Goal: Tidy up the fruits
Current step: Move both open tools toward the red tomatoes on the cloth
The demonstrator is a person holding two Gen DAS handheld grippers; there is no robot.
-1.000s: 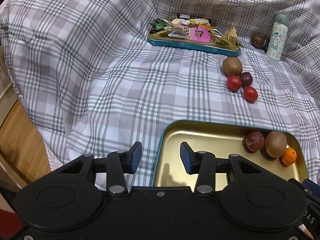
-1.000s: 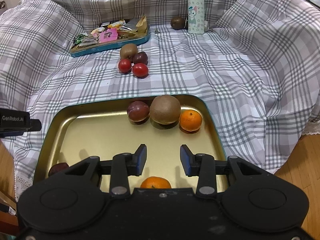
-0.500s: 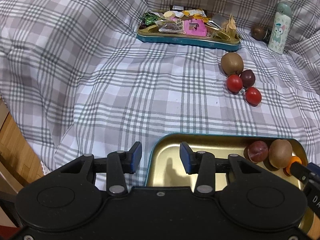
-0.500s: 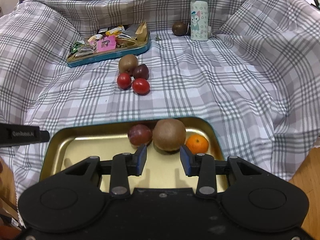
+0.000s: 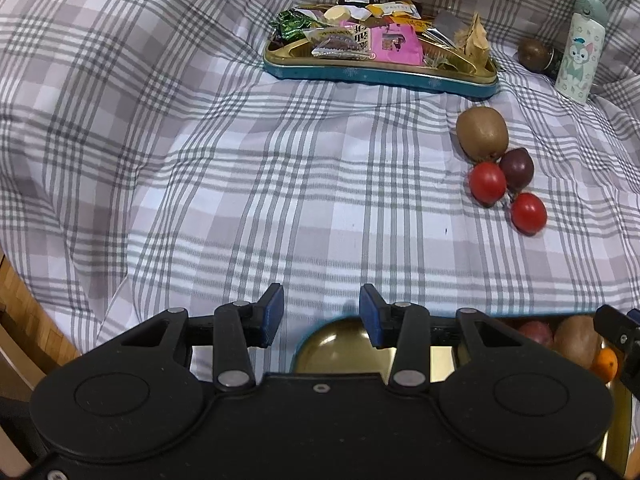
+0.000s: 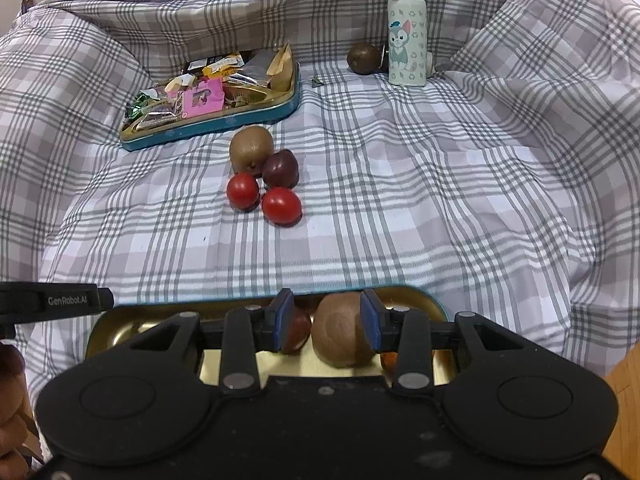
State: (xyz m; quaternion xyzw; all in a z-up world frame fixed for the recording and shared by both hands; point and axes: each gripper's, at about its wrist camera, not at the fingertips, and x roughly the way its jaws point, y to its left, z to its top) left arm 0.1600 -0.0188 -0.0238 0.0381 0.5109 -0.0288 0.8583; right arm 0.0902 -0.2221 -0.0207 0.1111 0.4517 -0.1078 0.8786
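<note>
Left gripper (image 5: 320, 314): my jaws stand apart with nothing between them, over the checked cloth (image 5: 200, 200) at the near tray's corner.
Snack tray (image 6: 208, 126): wrappers inside, far left on the cloth.
Loose fruit: a kiwi (image 6: 251, 149), a dark plum (image 6: 281, 168) and two tomatoes (image 6: 243, 191) (image 6: 281, 206) cluster mid-cloth, touching.
Gold tray (image 6: 132, 320): holds a plum (image 6: 298, 330), a big kiwi (image 6: 340, 334) and an orange (image 5: 605, 364).
Right gripper (image 6: 326, 324): my jaws stand slightly apart and empty, above that tray's fruit.
Bottle (image 6: 407, 53): upright at the back, a round brown fruit (image 6: 363, 58) beside it.
</note>
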